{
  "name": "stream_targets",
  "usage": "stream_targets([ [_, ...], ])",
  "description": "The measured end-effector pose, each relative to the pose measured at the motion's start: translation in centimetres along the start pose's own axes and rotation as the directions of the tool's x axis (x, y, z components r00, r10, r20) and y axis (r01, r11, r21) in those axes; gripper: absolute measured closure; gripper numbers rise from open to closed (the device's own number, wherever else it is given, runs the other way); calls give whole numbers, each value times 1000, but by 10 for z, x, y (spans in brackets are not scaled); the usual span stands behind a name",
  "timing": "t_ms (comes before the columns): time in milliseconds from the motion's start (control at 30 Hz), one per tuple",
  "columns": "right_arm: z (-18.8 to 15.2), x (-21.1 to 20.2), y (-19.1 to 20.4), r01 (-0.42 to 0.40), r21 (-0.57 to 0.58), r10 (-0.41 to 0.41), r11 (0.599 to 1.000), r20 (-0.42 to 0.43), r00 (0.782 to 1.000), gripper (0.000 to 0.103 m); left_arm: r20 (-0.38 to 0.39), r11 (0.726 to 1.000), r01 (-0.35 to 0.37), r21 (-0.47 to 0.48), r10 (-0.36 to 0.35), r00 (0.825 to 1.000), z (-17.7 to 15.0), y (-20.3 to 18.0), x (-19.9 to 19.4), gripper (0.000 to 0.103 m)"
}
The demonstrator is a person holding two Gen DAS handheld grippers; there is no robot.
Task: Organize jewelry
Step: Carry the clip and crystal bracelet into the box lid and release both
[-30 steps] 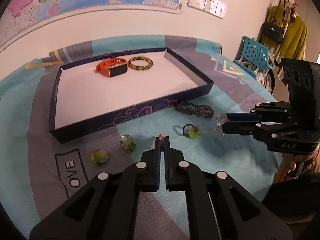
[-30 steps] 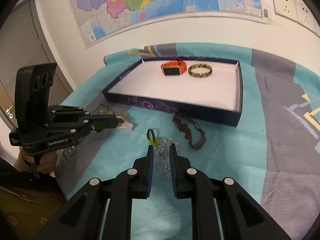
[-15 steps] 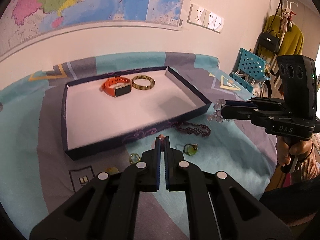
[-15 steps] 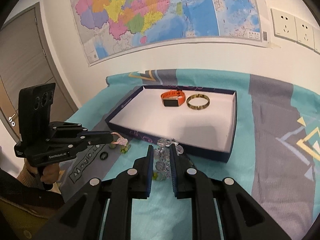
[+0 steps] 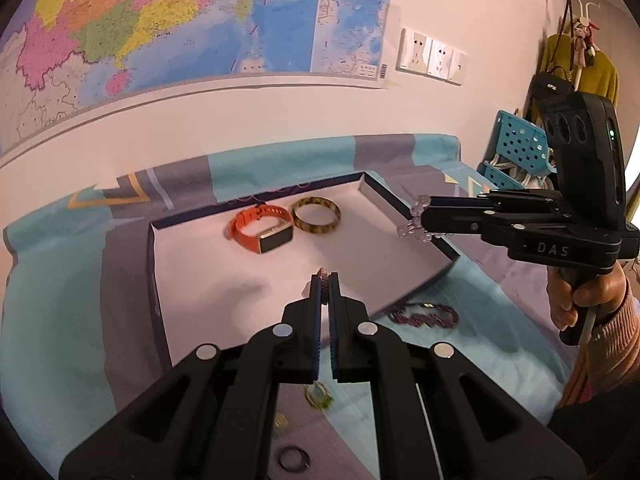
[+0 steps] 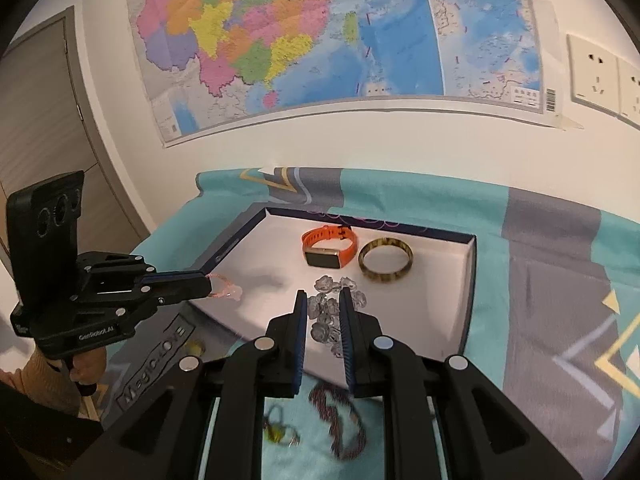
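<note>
Jewelry was in both claws. The left gripper (image 5: pixel 325 276) was pressed together on a thin pink string bracelet (image 6: pixel 226 286), and the right gripper (image 6: pixel 323 300) was pinching a clear bead bracelet (image 6: pixel 328 312). Both hung over the white-lined tray (image 5: pixel 200 280), with an orange watch (image 6: pixel 329 245) and a bangle (image 6: pixel 385 260) lying just beyond their tips.

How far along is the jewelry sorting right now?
Done: orange smartwatch and mottled yellow bangle lie in the navy tray. In hand: right gripper holds a clear bead bracelet; left gripper pinches a pink string bracelet. Left: dark braided bracelet and small rings on the cloth.
</note>
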State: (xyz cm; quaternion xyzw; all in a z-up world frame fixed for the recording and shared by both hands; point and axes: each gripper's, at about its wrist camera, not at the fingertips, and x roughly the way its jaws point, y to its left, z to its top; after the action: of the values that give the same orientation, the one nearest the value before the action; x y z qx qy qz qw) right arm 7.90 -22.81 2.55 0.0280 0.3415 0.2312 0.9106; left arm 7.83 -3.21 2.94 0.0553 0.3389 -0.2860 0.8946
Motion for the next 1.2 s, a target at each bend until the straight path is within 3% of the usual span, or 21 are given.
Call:
stream_targets([
  [467,20,52,-7,12,-6,-13,1000,-76,997,89,-39,1000,-12,13,12,999,21,12,40,99],
  [1200,18,98,-14,44,-4,-44,999,-154,987,89,-134,998,-55,-13,53,990,26,28,97,99],
])
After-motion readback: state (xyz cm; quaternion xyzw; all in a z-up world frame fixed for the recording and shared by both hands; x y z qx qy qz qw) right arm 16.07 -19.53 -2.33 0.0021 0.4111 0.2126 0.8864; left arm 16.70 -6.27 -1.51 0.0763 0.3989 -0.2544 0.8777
